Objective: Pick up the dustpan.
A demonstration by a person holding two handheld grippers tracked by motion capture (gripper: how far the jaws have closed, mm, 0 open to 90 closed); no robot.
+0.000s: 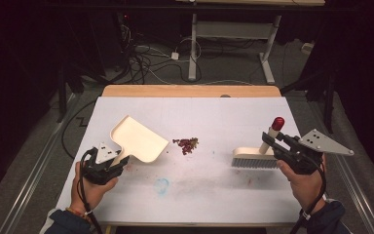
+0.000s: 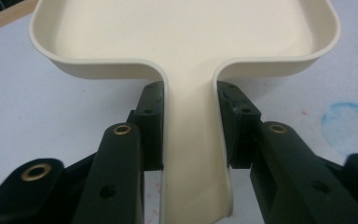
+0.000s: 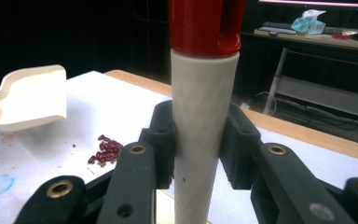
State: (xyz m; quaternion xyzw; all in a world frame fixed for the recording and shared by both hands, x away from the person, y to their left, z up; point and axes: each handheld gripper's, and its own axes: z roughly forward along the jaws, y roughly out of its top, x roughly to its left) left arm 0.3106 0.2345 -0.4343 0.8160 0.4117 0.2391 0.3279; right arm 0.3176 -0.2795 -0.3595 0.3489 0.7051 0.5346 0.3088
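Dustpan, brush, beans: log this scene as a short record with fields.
Left claw: shut on dustpan handle
Right claw: shut on brush handle, red tip up
Beans: small red pile on the table, between dustpan and brush
Dustpan inside: bare
Table marks: blue smudge near front edge

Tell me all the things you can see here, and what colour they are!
dustpan: one, cream, left side of the table, handle clamped in the left gripper.
brush: one, cream with a red cap, right side, handle clamped in the right gripper.
beans: a small pile, dark red, between dustpan and brush.
blue smudge: one, near the front edge.
table: one, white top.
left gripper: one, black.
right gripper: one, black.
hands: two, one on each gripper.
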